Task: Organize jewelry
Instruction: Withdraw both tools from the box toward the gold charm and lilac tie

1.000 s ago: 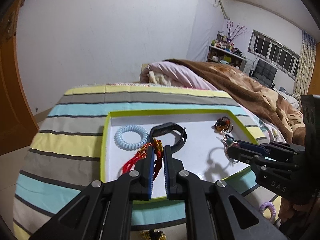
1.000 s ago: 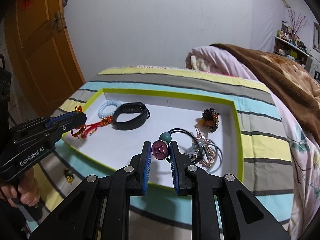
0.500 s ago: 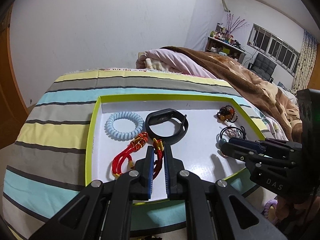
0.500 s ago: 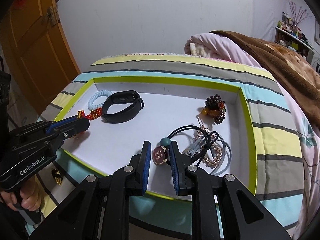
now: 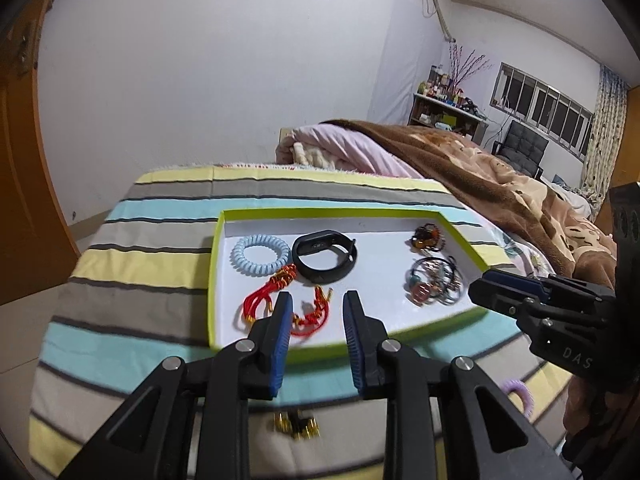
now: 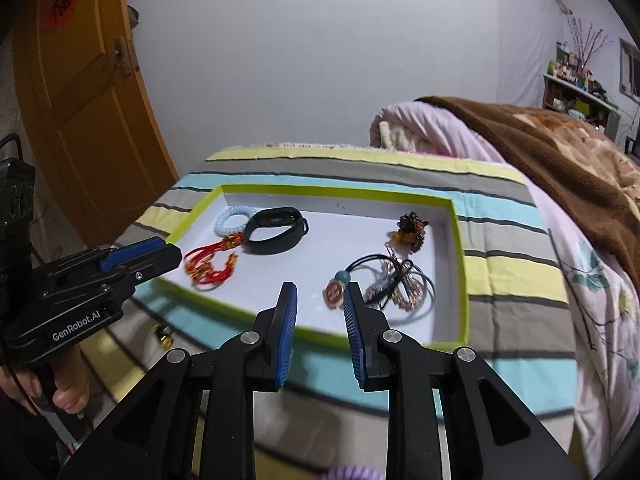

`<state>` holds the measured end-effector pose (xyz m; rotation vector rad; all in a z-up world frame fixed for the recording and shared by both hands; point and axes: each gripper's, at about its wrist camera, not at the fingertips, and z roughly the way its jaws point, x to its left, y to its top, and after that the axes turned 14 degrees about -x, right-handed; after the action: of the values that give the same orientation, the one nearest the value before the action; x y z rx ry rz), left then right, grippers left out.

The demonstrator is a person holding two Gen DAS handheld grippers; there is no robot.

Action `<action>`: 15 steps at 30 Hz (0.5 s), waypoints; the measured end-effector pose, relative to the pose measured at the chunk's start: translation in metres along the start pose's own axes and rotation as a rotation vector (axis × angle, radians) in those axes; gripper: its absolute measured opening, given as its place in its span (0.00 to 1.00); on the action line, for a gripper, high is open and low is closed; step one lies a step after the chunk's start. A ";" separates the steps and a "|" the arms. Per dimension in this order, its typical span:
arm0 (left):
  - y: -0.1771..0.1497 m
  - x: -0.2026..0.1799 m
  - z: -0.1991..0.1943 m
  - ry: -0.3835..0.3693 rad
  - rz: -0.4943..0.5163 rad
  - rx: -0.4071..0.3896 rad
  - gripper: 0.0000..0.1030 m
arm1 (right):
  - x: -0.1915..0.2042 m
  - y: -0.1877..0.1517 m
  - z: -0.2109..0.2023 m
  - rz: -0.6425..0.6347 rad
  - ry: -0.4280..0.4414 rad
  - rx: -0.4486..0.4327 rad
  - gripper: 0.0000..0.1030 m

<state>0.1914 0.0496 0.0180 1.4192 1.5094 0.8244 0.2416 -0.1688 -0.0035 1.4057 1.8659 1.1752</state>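
A green-rimmed white tray [image 5: 320, 212] [image 6: 460, 264] lies on a striped cloth. In it are a pale blue coil band [image 5: 261, 255], a black wristband [image 5: 324, 255] [image 6: 276, 230], a red cord bracelet [image 5: 280, 304] [image 6: 210, 266], a beaded charm [image 5: 427, 237] [image 6: 410, 226] and a tangle of hair ties with a red pendant [image 5: 434, 284] [image 6: 384, 286]. My left gripper [image 5: 316, 320] is open and empty above the tray's near edge. My right gripper [image 6: 320, 304] is open and empty, beside the pendant.
Gold-and-black earrings [image 5: 296, 428] [image 6: 162, 334] lie on the cloth in front of the tray. A purple coil band [image 5: 518, 396] [image 6: 352, 473] lies at the near right. A bed with a brown blanket [image 5: 500, 184] is to the right, an orange door [image 6: 80, 100] to the left.
Both grippers opened and pulled back from the tray. The red cord bracelet and the red pendant with hair ties were let go and now lie in the tray.
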 end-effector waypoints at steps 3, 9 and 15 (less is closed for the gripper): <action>-0.001 -0.006 -0.025 0.008 0.012 -0.033 0.26 | 0.005 -0.005 -0.026 -0.009 -0.010 -0.031 0.24; -0.008 -0.016 -0.072 0.022 0.023 -0.081 0.26 | 0.017 -0.017 -0.080 -0.015 -0.014 -0.079 0.24; -0.019 -0.024 -0.109 0.025 0.028 -0.106 0.26 | 0.026 -0.033 -0.122 -0.011 -0.014 -0.108 0.24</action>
<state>0.0825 0.0340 0.0472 1.3596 1.4461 0.9285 0.1183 -0.1869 0.0295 1.3397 1.7712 1.2379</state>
